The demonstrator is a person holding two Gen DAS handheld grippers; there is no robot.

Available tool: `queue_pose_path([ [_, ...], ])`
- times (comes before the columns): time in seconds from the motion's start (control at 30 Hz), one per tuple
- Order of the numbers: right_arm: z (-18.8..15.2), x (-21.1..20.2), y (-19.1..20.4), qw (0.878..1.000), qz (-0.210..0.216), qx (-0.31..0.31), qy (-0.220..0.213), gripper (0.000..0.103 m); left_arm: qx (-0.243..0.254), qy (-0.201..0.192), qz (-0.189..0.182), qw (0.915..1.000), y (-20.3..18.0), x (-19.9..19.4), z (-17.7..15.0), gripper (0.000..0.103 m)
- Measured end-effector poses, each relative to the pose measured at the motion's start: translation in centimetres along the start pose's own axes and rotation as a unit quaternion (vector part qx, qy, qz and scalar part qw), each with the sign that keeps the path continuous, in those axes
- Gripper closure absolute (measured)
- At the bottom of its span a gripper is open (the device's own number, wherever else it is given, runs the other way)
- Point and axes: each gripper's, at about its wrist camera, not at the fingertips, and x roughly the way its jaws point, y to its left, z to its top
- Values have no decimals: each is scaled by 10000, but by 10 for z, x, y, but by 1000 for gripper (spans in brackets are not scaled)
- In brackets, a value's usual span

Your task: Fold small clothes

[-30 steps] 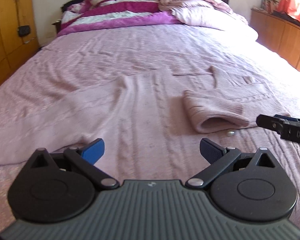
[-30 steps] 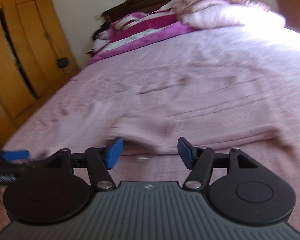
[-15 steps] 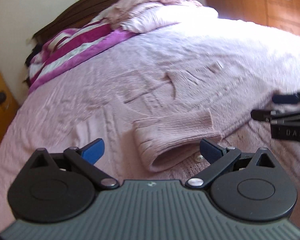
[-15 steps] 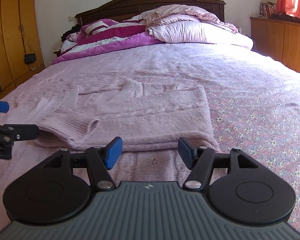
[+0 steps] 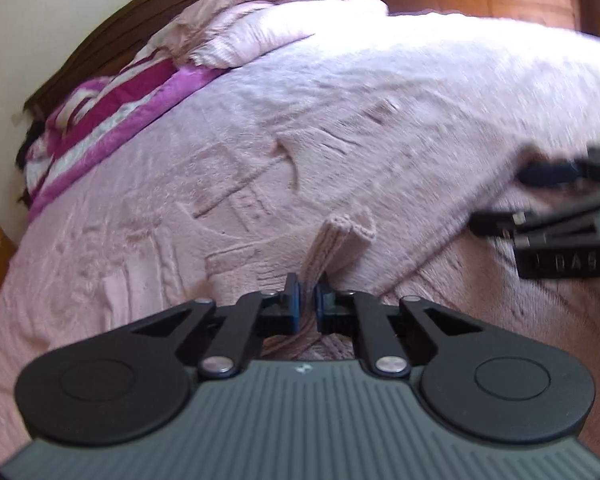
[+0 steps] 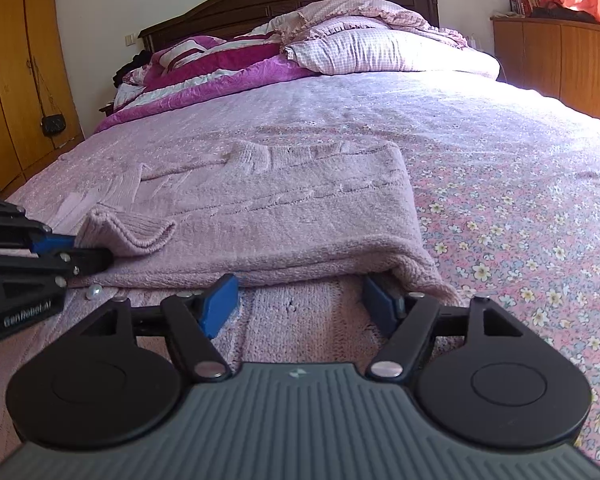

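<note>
A pink knitted sweater [image 6: 280, 200] lies partly folded on the bed; in the left wrist view the sweater [image 5: 260, 184] blends into the pink bedspread. My left gripper [image 5: 307, 300] is shut on the ribbed sleeve cuff [image 5: 342, 236], which stands up between the pads. In the right wrist view the left gripper [image 6: 80, 250] holds the cuff [image 6: 132, 228] at the sweater's left side. My right gripper [image 6: 300, 304] sits low at the sweater's folded near edge, its jaws opening, with only the flat lower layer between the fingers. The right gripper [image 5: 500, 198] shows blurred at the right.
A floral pink bedspread [image 6: 500, 208] covers the bed. Pillows [image 6: 380, 48] and a magenta blanket [image 6: 220, 64] are piled at the headboard. A wooden wardrobe [image 6: 16, 60] stands on the left and a dresser [image 6: 560, 60] on the right. A pearl button [image 6: 94, 291] shows near the left gripper.
My left gripper moved onto the sleeve cuff, rolled and shut on it. My right gripper sank to the sweater's folded near edge and its jaws widened.
</note>
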Motion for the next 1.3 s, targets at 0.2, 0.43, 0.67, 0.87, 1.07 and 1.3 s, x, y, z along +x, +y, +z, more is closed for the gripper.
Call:
queue_pose_path([
  [0.2,-1,2,1,10000,17,19,-15,25,-1083,-38,553,9926,46,-6,-1,93],
  [0.43,-1,3,0,10000,18,19,-14,25,-1903,203,904,9773,85,-15,-22,86],
  [0.67,-2,3,1,10000,-12,-15,-13,24,-2227,657,1102,9664,97,-16,-55,47],
  [0.87,-2,3,5,10000,-57,-67,11,24,-2404,656,1070,9625,112,-31,-62,43],
  [1.07,1,-1,6,10000,-74,-22,58,24,-2742,624,1122,9531,133,-55,-72,43],
  [1.3,11,-24,13,10000,44,-1,61,24,-3166,639,1429,9355,176,-85,-90,43],
])
